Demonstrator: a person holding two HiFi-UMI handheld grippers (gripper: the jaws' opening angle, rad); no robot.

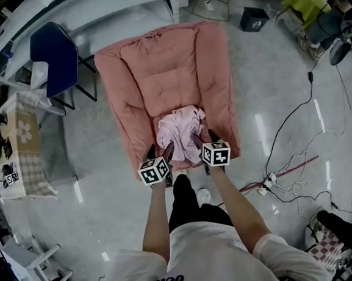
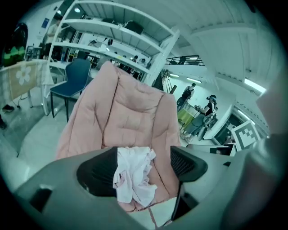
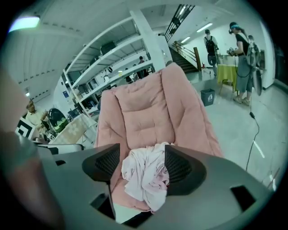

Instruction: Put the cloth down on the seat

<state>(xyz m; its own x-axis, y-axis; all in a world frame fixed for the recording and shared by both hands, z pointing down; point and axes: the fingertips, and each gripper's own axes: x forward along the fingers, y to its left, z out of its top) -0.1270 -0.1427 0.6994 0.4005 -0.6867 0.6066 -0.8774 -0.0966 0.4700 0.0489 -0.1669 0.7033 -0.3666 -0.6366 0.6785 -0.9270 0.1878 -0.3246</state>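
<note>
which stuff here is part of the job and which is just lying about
Job:
cloth
pink seat
left gripper
right gripper

Lying about:
blue chair
black bin
floor cables
flower-print table

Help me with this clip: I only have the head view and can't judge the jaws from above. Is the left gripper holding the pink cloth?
Observer: No. In the left gripper view, the left gripper has its jaws wide apart. The cloth lies bunched on the seat beyond them.
Operator: And the right one?
Observer: The right gripper is open too. Its view shows the cloth through the gap between the jaws, not pinched, with its lower end reaching the cushion's front edge.
</note>
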